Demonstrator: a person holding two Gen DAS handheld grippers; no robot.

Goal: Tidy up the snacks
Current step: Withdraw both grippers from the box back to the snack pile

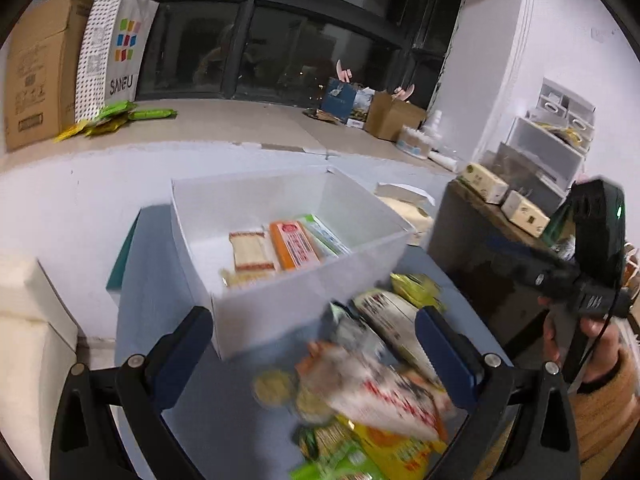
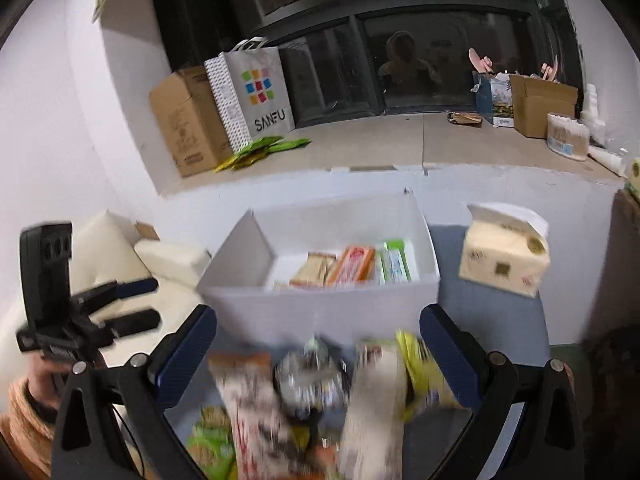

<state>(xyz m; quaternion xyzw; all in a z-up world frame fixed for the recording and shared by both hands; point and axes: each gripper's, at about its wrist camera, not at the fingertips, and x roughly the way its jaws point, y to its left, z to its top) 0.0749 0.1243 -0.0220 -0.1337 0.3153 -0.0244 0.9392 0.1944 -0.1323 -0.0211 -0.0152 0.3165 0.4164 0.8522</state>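
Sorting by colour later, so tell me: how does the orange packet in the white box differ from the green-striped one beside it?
The orange packet is wider, with a pale label; the green-striped packet is slimmer, white and green. The orange one lies mid-row, the green one nearest the white box's right wall. Both lie lengthwise, side by side.

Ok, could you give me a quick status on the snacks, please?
Both grippers, left and right, open, empty. White box part filled. Loose snack pile waiting in front. Nothing blocking.
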